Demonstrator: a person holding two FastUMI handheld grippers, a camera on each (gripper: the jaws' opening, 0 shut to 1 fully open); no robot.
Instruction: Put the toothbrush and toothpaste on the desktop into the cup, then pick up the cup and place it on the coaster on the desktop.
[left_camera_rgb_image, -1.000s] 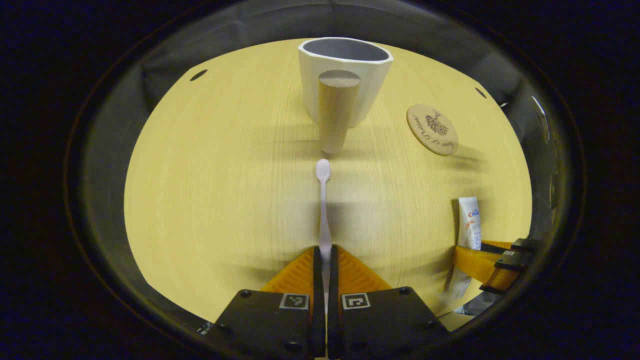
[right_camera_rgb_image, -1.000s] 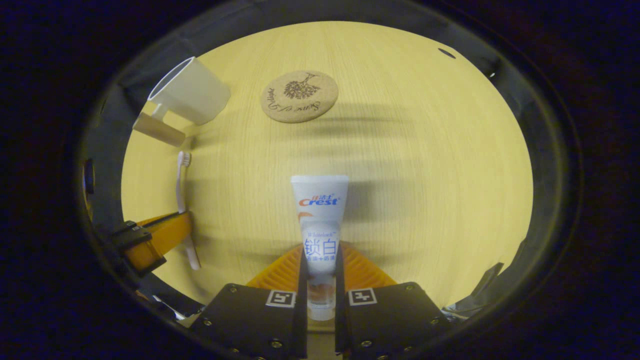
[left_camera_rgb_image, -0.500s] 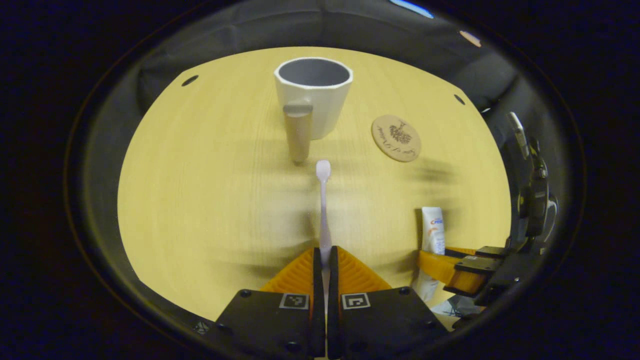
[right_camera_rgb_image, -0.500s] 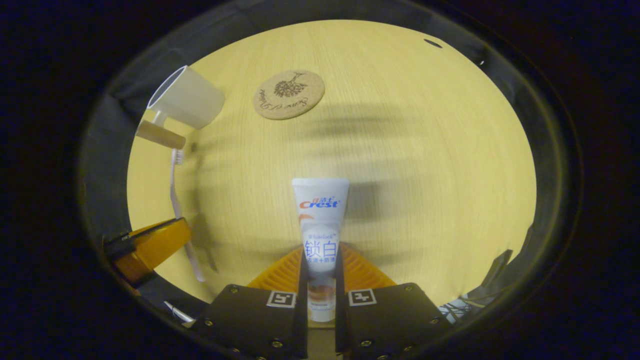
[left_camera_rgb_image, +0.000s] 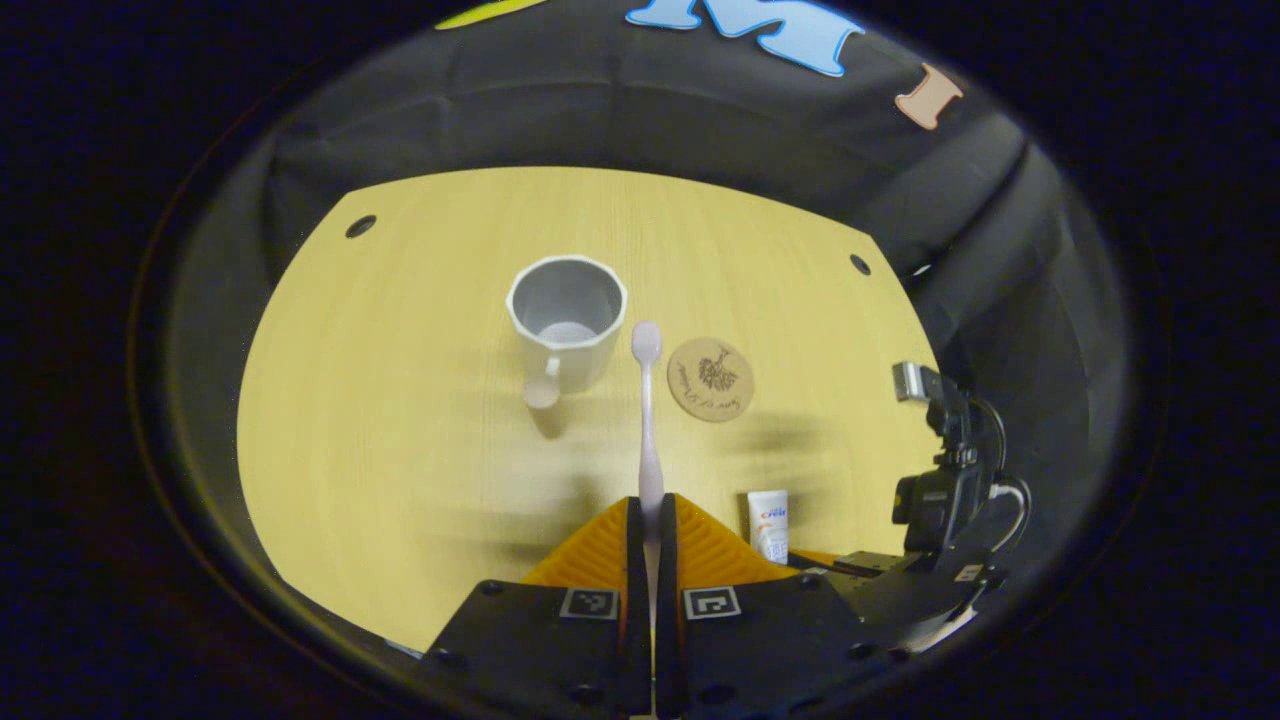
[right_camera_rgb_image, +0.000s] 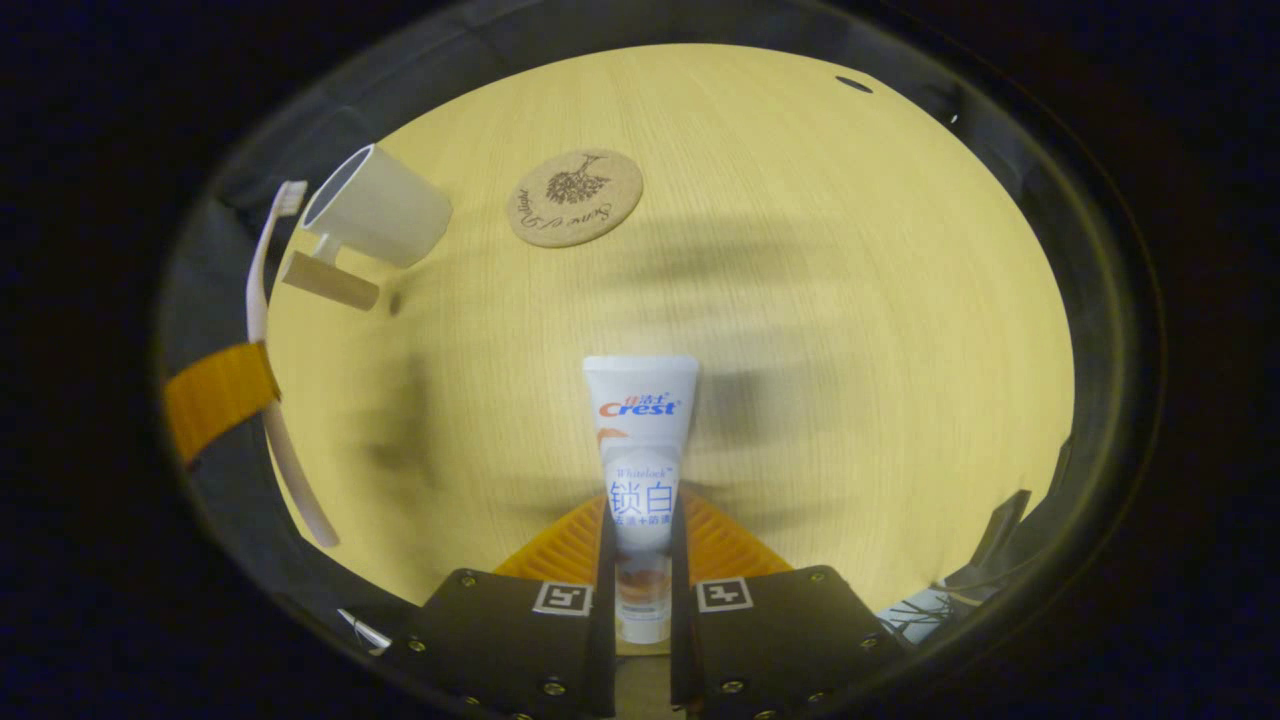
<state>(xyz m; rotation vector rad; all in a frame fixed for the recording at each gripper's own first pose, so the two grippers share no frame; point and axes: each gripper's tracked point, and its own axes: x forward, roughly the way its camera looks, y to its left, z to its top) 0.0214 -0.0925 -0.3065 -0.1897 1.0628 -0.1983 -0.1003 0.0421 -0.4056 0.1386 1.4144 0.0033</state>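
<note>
Left gripper view: toothbrush (left_camera_rgb_image: 648, 420) pinched in left tongs (left_camera_rgb_image: 650, 520), beside cup (left_camera_rgb_image: 566, 325), near coaster (left_camera_rgb_image: 710, 379).

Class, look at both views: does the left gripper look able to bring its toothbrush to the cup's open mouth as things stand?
Probably yes. The left gripper grips the toothbrush lifted off the table, and the cup stands upright, its mouth open and uncovered.

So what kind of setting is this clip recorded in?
It looks like a staged recording booth, not a real bathroom: a bare light wooden desktop backed by a black cloth wall, holding only the cup, a cork coaster and the items each hand-held gripper carries.
</note>
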